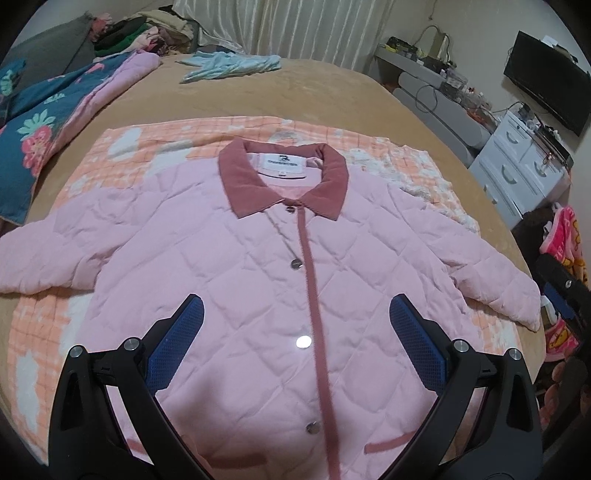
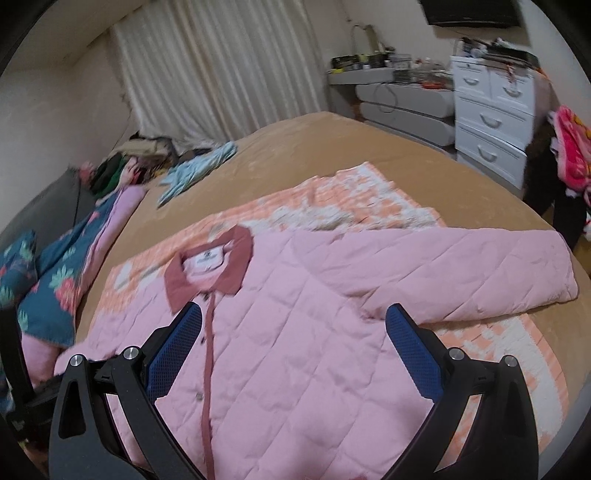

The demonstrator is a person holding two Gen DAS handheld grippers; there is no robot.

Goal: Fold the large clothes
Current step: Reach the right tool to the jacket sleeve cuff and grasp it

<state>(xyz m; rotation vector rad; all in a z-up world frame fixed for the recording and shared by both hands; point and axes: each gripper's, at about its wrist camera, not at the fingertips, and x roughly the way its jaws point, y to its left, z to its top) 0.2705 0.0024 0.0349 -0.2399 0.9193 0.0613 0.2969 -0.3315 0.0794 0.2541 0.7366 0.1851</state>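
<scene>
A pink quilted jacket (image 1: 236,266) with a dark pink collar (image 1: 284,177) lies flat, front up and buttoned, sleeves spread, on an orange and white checked blanket (image 1: 155,144). My left gripper (image 1: 295,314) is open and empty, hovering above the jacket's lower front. The jacket shows in the right wrist view (image 2: 314,314) too, with its right sleeve (image 2: 480,266) stretched out. My right gripper (image 2: 293,325) is open and empty above the jacket's chest, right of the placket.
The blanket lies on a tan bed (image 1: 295,88). A light blue garment (image 1: 229,64) lies at the far side. A floral quilt (image 1: 40,122) and piled clothes (image 1: 129,33) are at left. White drawers (image 2: 491,118) stand right of the bed.
</scene>
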